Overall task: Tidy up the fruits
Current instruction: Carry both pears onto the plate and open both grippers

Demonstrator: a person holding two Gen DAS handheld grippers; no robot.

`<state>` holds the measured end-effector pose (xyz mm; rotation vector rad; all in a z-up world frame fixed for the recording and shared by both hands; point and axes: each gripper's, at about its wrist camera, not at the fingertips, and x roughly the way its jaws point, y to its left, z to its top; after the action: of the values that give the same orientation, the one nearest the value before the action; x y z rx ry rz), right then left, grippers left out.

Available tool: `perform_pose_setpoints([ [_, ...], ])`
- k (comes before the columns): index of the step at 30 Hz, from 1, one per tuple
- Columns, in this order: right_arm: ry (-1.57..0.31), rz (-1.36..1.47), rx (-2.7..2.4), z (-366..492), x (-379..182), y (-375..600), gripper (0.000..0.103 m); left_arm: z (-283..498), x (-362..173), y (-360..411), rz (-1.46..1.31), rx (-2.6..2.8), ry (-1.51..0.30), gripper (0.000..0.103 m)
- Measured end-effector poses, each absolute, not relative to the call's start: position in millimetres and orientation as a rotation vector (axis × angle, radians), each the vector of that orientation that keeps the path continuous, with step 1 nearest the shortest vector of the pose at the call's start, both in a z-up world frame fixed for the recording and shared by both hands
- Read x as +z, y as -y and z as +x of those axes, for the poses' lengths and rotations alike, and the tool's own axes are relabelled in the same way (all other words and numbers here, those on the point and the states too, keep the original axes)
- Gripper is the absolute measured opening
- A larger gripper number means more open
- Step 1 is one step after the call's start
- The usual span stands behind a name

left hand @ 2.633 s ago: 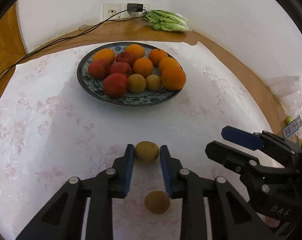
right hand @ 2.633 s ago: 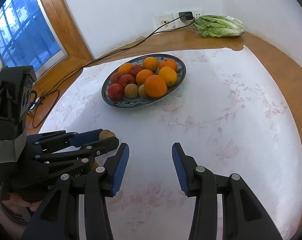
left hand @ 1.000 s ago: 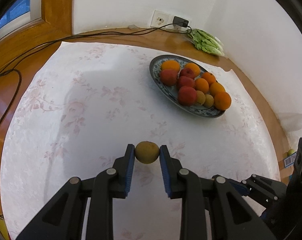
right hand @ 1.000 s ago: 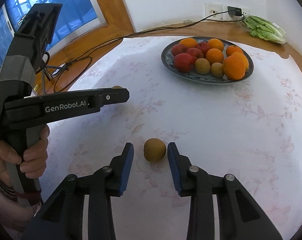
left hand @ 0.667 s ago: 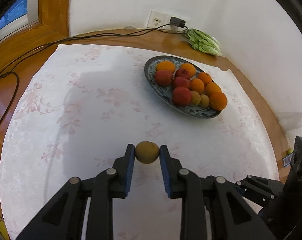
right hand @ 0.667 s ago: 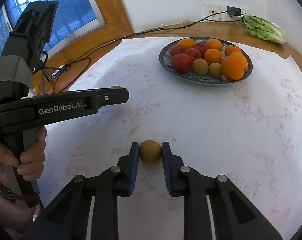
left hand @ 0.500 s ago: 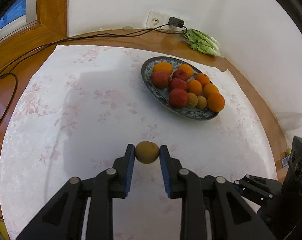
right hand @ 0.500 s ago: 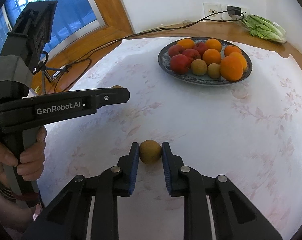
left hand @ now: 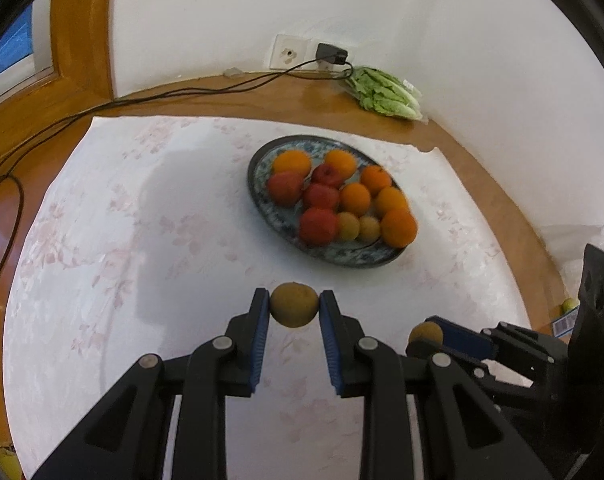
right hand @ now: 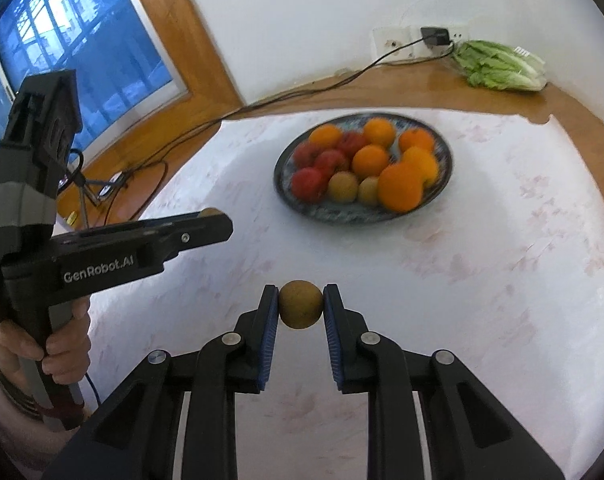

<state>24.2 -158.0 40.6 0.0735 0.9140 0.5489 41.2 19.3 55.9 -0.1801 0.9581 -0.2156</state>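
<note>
Kiwi (left hand: pixel 294 305): brown, round, one piece, clamped between the blue pads of the left tongs (left hand: pixel 294 308), held above the white flowered cloth (left hand: pixel 141 240) on the surface.

Left wrist view, further items:
- Plate (left hand: pixel 261 204), blue patterned, well beyond the tongs; holds oranges (left hand: pixel 398 222), red apples (left hand: pixel 318 226) and two more kiwis side by side at its near edge.
- Right tongs (left hand: pixel 426 336), lower right, clenched on a second kiwi (left hand: pixel 425 332).
- Lettuce (left hand: pixel 386 94) in a clear wrapper on the bare wood by the wall.
- Wall socket (left hand: pixel 287 57) with a black plug and cable.

Right wrist view:
- Second kiwi (right hand: pixel 300 304), gripped between the pads of the right tongs (right hand: pixel 300 308), clear of the cloth (right hand: pixel 502 280).
- Left tongs (right hand: pixel 211 220) at left, marked "GenRobot.AI", a sliver of kiwi (right hand: pixel 208 212) showing at the tip; a hand (right hand: pixel 57 344) grips the handle.
- Plate (right hand: pixel 285 176) of fruit beyond, blurred.
- Lettuce (right hand: pixel 498 66) and window (right hand: pixel 81 60) at the back.
</note>
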Motion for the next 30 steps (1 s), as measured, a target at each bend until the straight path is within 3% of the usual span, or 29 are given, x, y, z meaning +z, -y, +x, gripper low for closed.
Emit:
perform_pose_setpoints([
  [15,-0.83,0.061,0.485,59,72,174,0.024,71,87,3,-0.119,-0.245,-0.897,0.026],
  [30,-0.78,0.031,0.418,95,67,173,0.024,122,68,15,-0.089,-0.241,-0.854,0.026],
])
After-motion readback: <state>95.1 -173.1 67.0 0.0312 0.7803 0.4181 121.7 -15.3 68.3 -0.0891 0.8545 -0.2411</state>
